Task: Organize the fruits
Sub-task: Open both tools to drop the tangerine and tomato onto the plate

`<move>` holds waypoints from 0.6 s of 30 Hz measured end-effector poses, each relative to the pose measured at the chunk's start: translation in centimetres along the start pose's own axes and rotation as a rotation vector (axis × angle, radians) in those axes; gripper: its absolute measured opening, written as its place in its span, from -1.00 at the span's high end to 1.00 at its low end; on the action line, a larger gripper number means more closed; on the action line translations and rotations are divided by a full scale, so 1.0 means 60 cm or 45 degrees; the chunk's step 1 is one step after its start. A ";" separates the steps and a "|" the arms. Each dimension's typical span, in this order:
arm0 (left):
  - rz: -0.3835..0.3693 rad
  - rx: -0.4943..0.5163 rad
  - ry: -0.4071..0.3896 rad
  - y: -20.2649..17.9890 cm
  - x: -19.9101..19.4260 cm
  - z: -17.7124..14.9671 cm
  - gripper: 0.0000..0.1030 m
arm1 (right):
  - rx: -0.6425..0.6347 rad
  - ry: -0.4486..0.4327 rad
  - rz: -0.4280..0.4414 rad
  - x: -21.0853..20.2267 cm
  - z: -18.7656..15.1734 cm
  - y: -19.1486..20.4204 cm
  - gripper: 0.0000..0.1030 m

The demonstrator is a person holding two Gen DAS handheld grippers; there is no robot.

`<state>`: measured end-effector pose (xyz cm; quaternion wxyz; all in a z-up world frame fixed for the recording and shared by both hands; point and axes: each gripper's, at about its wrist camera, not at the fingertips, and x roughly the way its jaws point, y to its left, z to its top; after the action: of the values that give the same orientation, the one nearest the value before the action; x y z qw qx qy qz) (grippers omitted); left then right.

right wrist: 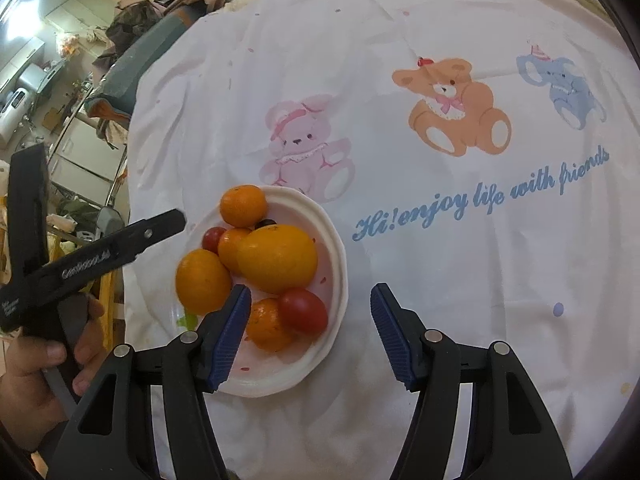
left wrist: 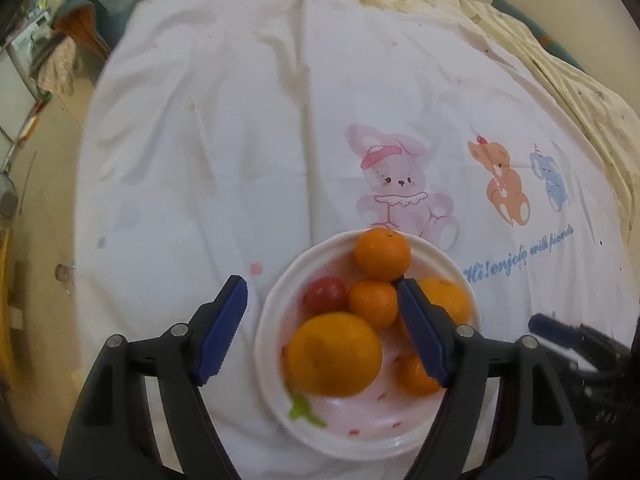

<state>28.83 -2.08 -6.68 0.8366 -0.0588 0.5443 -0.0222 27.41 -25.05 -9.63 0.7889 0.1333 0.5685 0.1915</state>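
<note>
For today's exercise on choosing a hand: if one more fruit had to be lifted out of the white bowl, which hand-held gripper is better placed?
Probably the left hand-held gripper: its open jaws frame the oranges in the bowl. The right hand-held gripper is open mostly beside the bowl, over the cloth.

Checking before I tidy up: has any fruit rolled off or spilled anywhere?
Nothing stands out. All the fruit sits inside the white bowl, oranges and red tomatoes together; none lies on the printed cloth.
</note>
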 end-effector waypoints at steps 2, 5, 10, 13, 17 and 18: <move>-0.003 -0.009 -0.026 0.005 -0.023 -0.012 -0.45 | -0.013 -0.004 0.006 -0.006 -0.003 0.005 -0.27; -0.021 -0.028 -0.039 0.012 -0.052 -0.032 -0.45 | -0.016 -0.004 0.010 -0.011 -0.007 0.010 -0.27; -0.046 -0.039 -0.053 0.022 -0.087 -0.070 -0.45 | -0.023 -0.009 0.004 -0.020 -0.018 0.016 -0.27; -0.056 -0.055 -0.067 0.030 -0.106 -0.092 -0.45 | -0.029 -0.013 0.004 -0.029 -0.028 0.022 -0.27; -0.066 -0.061 -0.082 0.034 -0.125 -0.121 -0.45 | -0.017 -0.026 0.066 -0.047 -0.048 0.034 -0.27; -0.066 -0.061 -0.085 0.034 -0.129 -0.129 -0.45 | -0.024 -0.031 0.067 -0.052 -0.056 0.039 -0.27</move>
<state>18.57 0.18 -2.99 0.8518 -0.0934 0.5147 -0.0289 23.01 -24.38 -7.08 0.7918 0.1431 0.5532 0.2157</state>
